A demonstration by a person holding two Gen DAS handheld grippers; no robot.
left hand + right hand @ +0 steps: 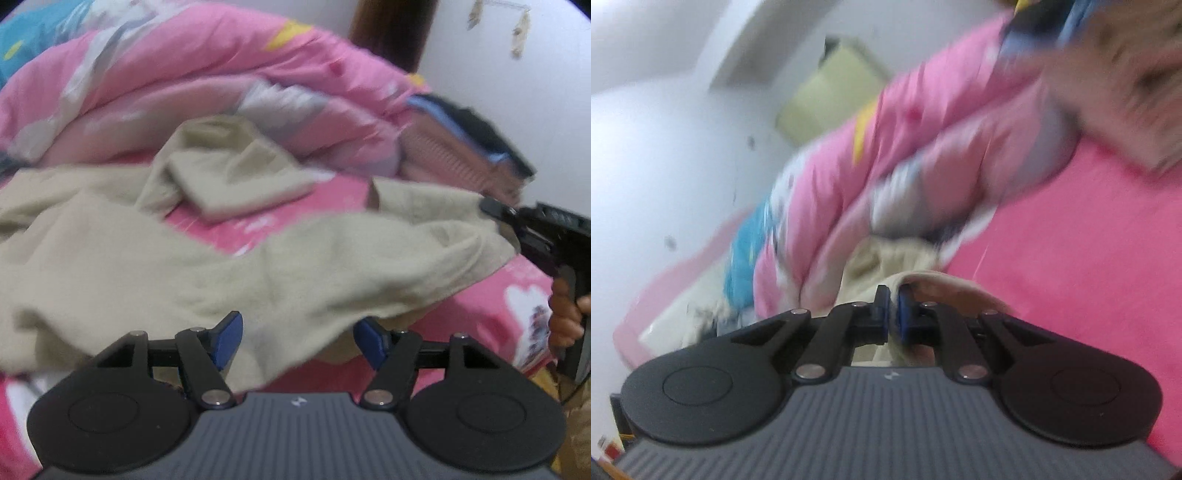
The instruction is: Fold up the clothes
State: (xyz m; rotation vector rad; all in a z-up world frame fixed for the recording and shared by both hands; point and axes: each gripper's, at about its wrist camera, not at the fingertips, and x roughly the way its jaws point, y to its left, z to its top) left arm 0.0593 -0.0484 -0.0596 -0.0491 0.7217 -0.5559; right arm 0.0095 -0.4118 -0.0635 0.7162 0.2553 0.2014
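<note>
A beige garment lies crumpled across the pink bed sheet, with one sleeve or flap folded back toward the quilt. My left gripper stands open just in front of its near hem; the cloth hangs between the blue pads, which do not press on it. In the left wrist view my right gripper holds the garment's far right corner slightly raised. In the blurred right wrist view the right gripper is shut on a fold of the beige garment.
A bunched pink quilt fills the back of the bed and meets a white wall. A dark and blue item lies at the quilt's right end. A hand grips the right gripper's handle. Bare pink sheet lies to the right.
</note>
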